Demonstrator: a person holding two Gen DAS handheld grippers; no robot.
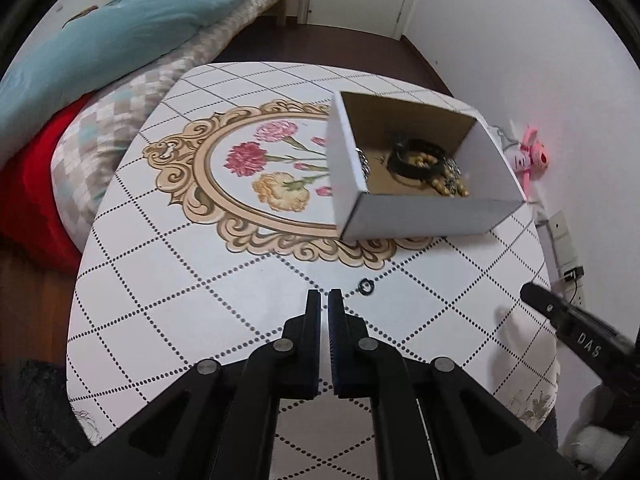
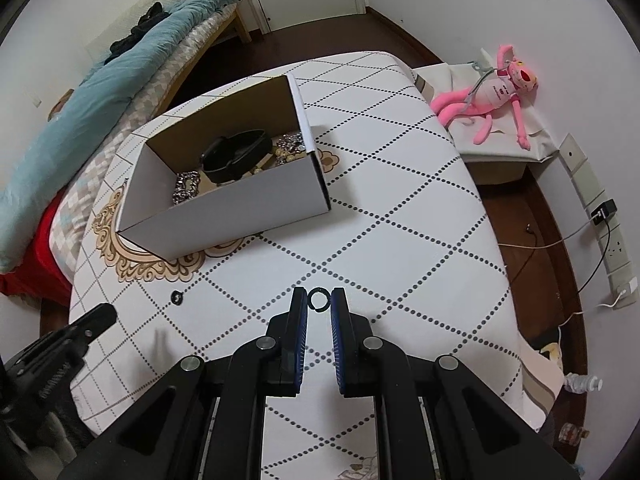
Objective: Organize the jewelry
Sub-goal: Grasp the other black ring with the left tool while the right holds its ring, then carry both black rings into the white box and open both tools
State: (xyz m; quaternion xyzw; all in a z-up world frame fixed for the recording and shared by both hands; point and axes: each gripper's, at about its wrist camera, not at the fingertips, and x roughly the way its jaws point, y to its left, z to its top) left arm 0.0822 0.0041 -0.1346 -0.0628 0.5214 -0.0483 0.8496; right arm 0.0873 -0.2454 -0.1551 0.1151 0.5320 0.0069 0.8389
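1. Left wrist view: the left gripper (image 1: 324, 300) hovers over the table (image 1: 192, 280), jaws pressed nearly together with nothing between them. A small black ring (image 1: 365, 282) lies on the tabletop just ahead and slightly right of the fingertips. The white cardboard box (image 1: 416, 216) sits beyond it, holding a black bracelet (image 1: 416, 158), beads and chain. The right gripper (image 1: 576, 328) enters at the right edge, tip only; I cannot tell its jaw state here.

2. Right wrist view: the right gripper (image 2: 319, 300) pinches a second black ring (image 2: 319, 299) between its fingertips, an item the left view does not show. The first ring (image 2: 176, 297) lies near the left gripper (image 2: 92, 320). A pink plush toy (image 2: 492, 100), seen only in part in the left view, lies on a side stand.

3. Box contents are partly hidden by the near wall in both views; the beads are blurred.
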